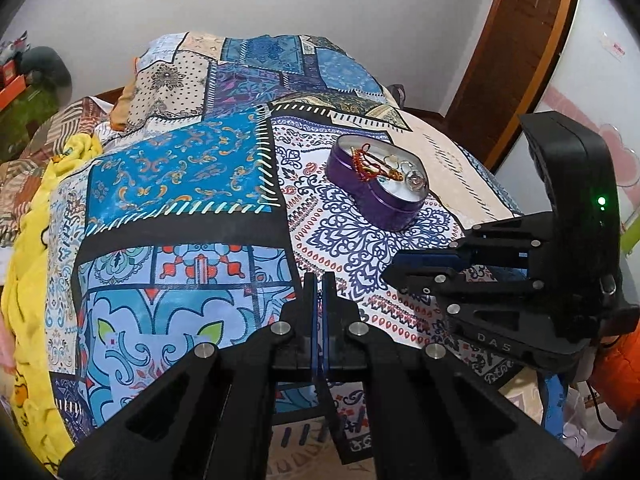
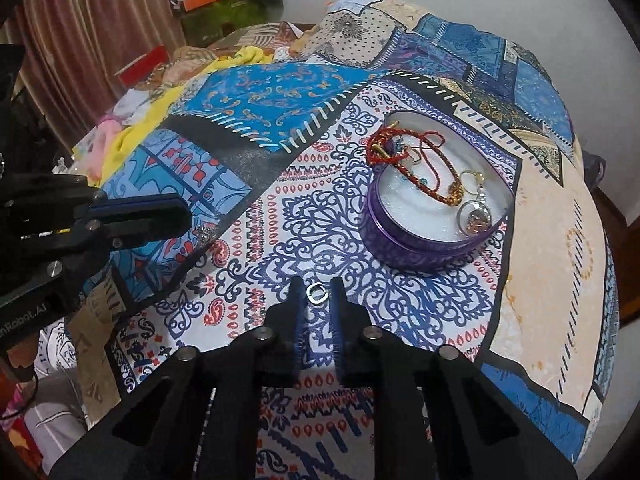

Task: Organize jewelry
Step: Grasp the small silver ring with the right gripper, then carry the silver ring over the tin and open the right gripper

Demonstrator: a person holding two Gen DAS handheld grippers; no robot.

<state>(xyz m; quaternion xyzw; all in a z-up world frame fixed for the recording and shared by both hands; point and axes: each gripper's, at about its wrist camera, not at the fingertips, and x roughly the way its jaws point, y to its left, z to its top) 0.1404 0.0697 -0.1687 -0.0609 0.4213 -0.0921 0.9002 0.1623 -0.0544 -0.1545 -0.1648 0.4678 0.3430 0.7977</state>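
**Right-wrist view: silver ring pinched at the fingertips, tin just ahead**

Right-wrist view shows the right gripper with its two fingers drawn in on a small silver ring, which is pinched at the very tips, above the patterned bedspread. Just beyond the tips sits the purple tin, lid off and white-lined inside. In it lie red and gold beaded bracelets, tangled toward the far side, and a round glass pendant on a ring against the near right wall. A small sparkly stud lies on the bedspread well to the left of the tin, near the tip of the left gripper, which reaches in from the left edge.

Left-wrist view shows the left gripper clenched, its blue-padded fingers almost touching with nothing visible between them, hanging over the bedspread. The tin stands ahead and to the right, and the right gripper comes in from the right, near the tin's front. A yellow blanket is bunched along the left side of the bed.
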